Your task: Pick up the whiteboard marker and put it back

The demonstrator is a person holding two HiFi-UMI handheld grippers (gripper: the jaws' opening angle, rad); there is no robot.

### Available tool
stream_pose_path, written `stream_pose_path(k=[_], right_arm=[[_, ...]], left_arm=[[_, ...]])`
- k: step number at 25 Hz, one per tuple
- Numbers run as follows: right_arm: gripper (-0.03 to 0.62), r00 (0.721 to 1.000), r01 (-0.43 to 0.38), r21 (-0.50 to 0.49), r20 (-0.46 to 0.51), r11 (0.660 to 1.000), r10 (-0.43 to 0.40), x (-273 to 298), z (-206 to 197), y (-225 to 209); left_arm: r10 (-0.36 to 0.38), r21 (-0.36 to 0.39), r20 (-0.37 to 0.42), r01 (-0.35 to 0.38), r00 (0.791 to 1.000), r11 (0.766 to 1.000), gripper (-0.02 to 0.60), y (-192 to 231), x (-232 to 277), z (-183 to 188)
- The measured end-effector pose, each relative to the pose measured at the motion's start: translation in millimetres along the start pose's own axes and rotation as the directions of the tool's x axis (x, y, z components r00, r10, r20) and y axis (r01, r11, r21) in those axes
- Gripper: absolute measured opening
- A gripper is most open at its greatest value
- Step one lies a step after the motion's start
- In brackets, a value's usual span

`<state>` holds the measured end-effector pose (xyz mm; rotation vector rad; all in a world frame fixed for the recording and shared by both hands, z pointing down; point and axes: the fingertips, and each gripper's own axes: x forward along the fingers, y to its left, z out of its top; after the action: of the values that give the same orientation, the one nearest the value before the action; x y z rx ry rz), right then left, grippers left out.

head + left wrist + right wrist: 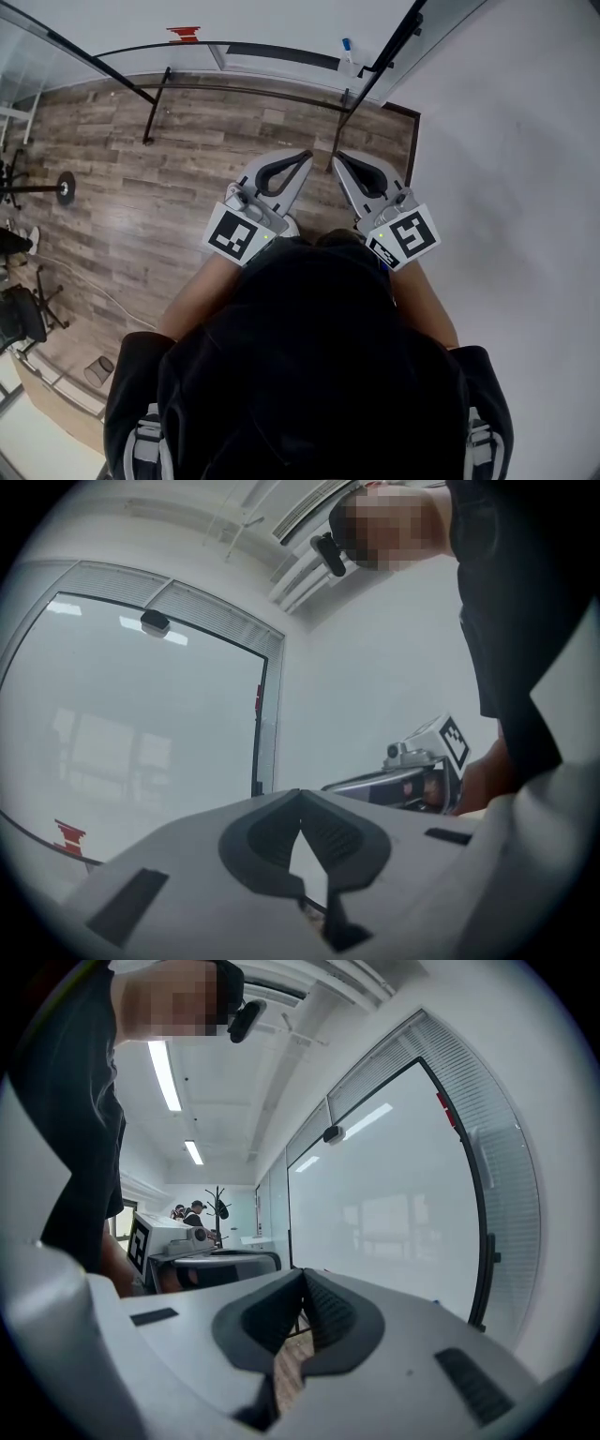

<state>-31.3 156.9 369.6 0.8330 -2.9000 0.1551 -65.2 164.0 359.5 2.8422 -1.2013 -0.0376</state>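
Whiteboard marker (347, 47), blue-capped, is in neither gripper: it sits up at the bottom edge of the whiteboard (394, 1204), well ahead of both. Left gripper (307, 155) has its jaws together, nothing between them. Right gripper (338, 156), same story: pads closed tip to tip and empty. The pair are held side by side, near each other, pointing roughly level at the black-framed board. Below them lies a wood-plank floor (141, 197), and a white wall (525, 187) runs along the right.
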Motion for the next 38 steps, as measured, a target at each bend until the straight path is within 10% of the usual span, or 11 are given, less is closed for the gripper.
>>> stream_pose_path(k=[19, 38], right_arm=[[-0.006, 0.999, 0.034, 0.004, -0.002, 0.999, -0.034, 43, 2, -68], [-0.006, 0.992, 0.052, 0.043, -0.120, 0.998, -0.047, 92, -41, -235]], left_arm=[[0.009, -0.008, -0.003, -0.009, 1.000, 1.000, 0.003, 62, 44, -6], [0.032, -0.033, -0.026, -0.033, 0.999, 0.999, 0.003, 131, 184, -32]])
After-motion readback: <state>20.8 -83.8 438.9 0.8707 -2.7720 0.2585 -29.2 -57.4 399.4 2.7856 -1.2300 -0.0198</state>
